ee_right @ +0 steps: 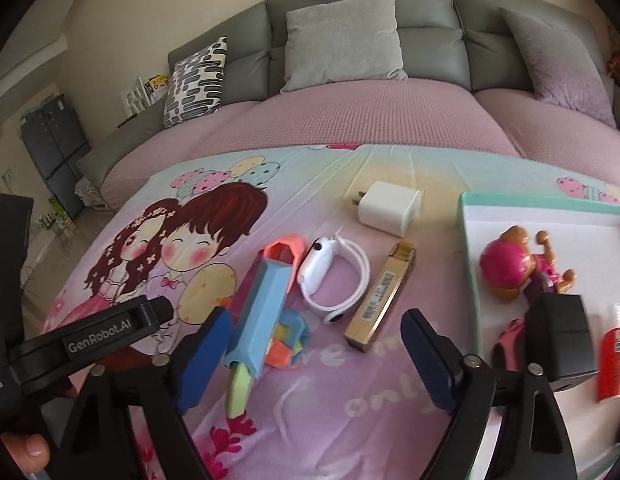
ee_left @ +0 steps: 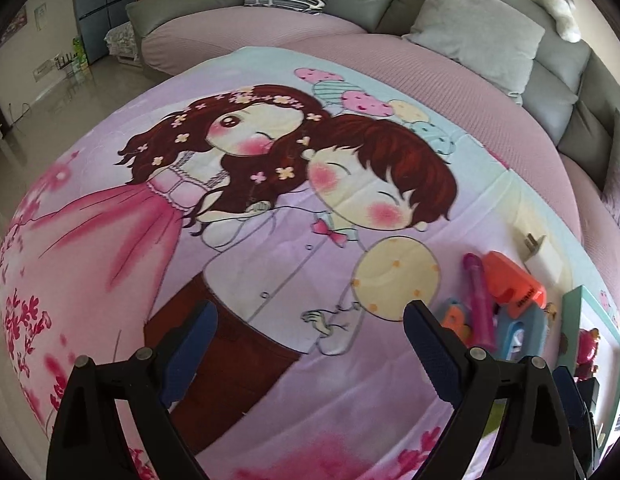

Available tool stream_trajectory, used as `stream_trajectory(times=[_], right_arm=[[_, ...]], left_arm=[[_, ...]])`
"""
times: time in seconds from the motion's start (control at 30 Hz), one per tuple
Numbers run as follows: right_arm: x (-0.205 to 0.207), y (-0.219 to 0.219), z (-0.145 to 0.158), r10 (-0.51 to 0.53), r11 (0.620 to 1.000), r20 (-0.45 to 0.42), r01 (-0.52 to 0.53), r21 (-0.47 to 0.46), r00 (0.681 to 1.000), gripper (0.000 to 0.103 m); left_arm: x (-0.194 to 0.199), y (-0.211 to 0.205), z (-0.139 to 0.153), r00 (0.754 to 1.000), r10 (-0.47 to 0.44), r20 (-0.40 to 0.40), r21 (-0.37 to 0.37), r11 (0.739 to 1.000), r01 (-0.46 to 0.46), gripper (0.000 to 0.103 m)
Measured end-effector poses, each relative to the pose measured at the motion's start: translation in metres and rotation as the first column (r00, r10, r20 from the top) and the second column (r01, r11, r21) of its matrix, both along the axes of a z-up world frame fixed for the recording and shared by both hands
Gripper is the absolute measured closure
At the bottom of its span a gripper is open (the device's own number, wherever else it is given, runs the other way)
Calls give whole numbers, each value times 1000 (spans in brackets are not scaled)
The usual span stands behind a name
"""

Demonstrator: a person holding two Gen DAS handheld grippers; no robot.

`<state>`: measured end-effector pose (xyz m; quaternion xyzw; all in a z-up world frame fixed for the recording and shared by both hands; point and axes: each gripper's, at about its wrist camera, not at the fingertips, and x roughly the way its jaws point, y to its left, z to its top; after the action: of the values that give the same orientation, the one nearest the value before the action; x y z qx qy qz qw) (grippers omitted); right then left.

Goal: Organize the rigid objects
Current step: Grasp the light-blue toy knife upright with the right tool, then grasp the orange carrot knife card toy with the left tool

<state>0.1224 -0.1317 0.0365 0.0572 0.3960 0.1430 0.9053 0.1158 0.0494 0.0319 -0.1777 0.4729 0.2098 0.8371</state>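
1. Left claw [ee_left: 310,330] wide open, nothing between the pads, hanging over the printed quilt [ee_left: 269,240] above the cartoon couple; toys lie off to its right
2. Right claw [ee_right: 316,342] open wide, empty; blue toy gun [ee_right: 261,320] lies just inside its left pad, not gripped as far as I can see
3. Loose on the quilt ahead of the right claw: white smartwatch [ee_right: 336,276], gold bar-shaped item [ee_right: 384,298] beside it, white charger plug [ee_right: 390,208] further back, a multicoloured block toy [ee_right: 289,340] under the gun
4. Teal-rimmed white tray [ee_right: 550,216] to the right holds a pink toy figure [ee_right: 510,266], a black box [ee_right: 562,338], a red tube [ee_right: 612,354]
5. Grey sofa [ee_right: 430,20] with cushions behind
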Motion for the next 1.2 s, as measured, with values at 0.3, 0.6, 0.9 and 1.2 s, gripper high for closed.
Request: stream_trajectory(times=[0.3,0.6,0.9,1.2], right_arm=[[7,5,-8,-4,998,-38,6,66,999,56],[12,6,-13,17,989,-59,-8,148,998,68],[9,-3,-7,-6,985,-38,12,173,999,81],[4,-21,7,-18,982,-5,19,189,1000,82]], left_arm=[[6,1,-7,999,-51,11,-46,998,51,9],[16,-1,-5,998,-67,20,-32,997,67,9],[21,-3,-4,995,-86,58,-66,994,90,9],[31,-24,-1,986,-150,76,-60,986,155,9]])
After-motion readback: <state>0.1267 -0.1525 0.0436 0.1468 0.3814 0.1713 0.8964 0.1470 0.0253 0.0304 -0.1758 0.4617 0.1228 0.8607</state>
